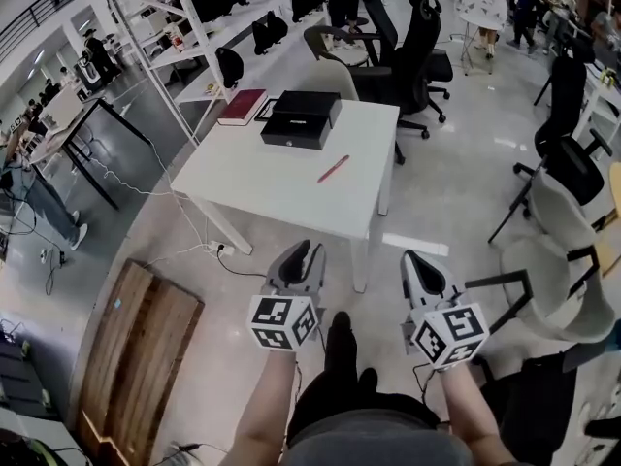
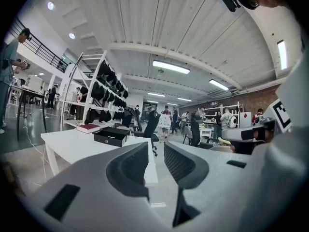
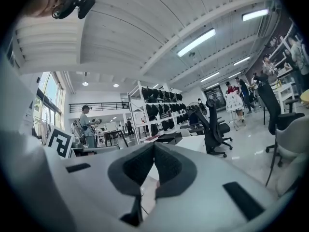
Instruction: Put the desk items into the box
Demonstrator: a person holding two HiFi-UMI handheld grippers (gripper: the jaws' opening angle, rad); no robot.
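Observation:
A white table (image 1: 281, 187) stands ahead of me. At its far edge sits a black box (image 1: 301, 119) with its lid shut, and a dark red book (image 1: 243, 106) lies left of it. Nearer the middle lies a red pen (image 1: 333, 168). Both grippers hang in the air short of the table's near edge. My left gripper (image 1: 303, 250) is open with an empty gap between its jaws (image 2: 156, 149); past it I see the box (image 2: 112, 135) and the book (image 2: 88, 126). My right gripper (image 1: 412, 260) is shut on nothing (image 3: 154, 146), with the box (image 3: 169, 137) beyond.
A black office chair (image 1: 408, 56) stands behind the table, and more chairs (image 1: 563, 212) stand to the right. A white shelf rack with black bags (image 1: 223, 27) runs along the back left. A wooden board (image 1: 136, 357) lies on the floor at left, and a cable (image 1: 194, 250) trails under the table.

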